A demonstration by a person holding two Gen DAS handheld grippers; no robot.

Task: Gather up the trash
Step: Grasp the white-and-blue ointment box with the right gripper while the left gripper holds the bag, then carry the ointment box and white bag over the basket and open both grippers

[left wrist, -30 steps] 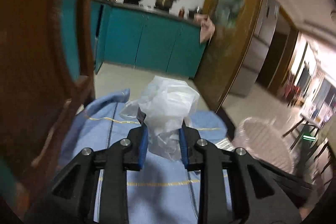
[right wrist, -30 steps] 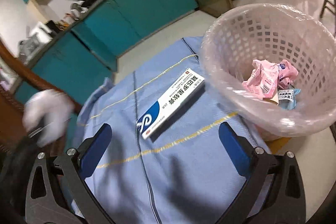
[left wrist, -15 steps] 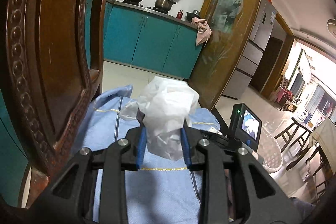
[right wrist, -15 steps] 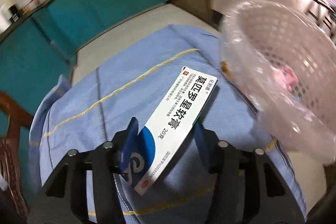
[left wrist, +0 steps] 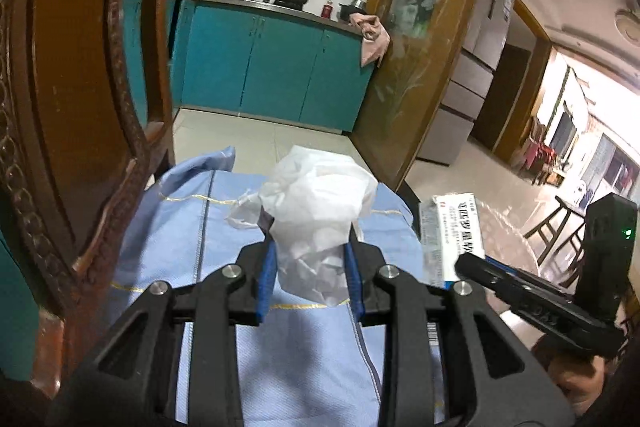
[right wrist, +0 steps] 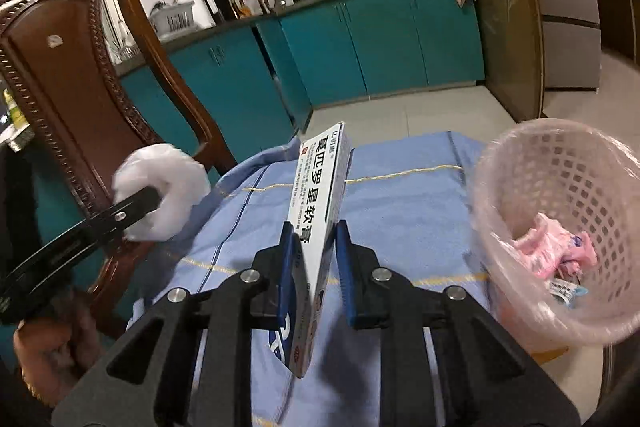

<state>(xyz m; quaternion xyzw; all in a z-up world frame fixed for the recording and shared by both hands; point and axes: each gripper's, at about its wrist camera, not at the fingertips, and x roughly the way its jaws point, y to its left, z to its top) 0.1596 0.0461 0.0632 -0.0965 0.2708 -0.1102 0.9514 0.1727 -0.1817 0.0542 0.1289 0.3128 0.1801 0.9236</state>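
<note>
A crumpled white tissue (left wrist: 320,195) sits pinched between the blue pads of my left gripper (left wrist: 310,251), held above the blue tablecloth (left wrist: 172,227). The right wrist view shows that tissue (right wrist: 172,167) at the left. My right gripper (right wrist: 316,231) has its jaws closing on a long white and blue medicine box (right wrist: 320,179). The pads press its sides, and the box stands on edge, lifted off the cloth. The box (left wrist: 456,227) also shows at the right of the left wrist view. A pink mesh basket (right wrist: 560,167) lined with clear plastic stands right of the box.
Pink wrappers (right wrist: 552,247) lie in the basket. A carved wooden chair (right wrist: 60,87) stands close on the left, beside the table's corner. Teal kitchen cabinets (right wrist: 380,47) run along the far wall across a tiled floor. A person's hand (right wrist: 52,347) holds the left gripper.
My right gripper went from wide open over the flat box to shut on it, then lifted and rolled it onto its edge. The left gripper kept its hold on the tissue.
</note>
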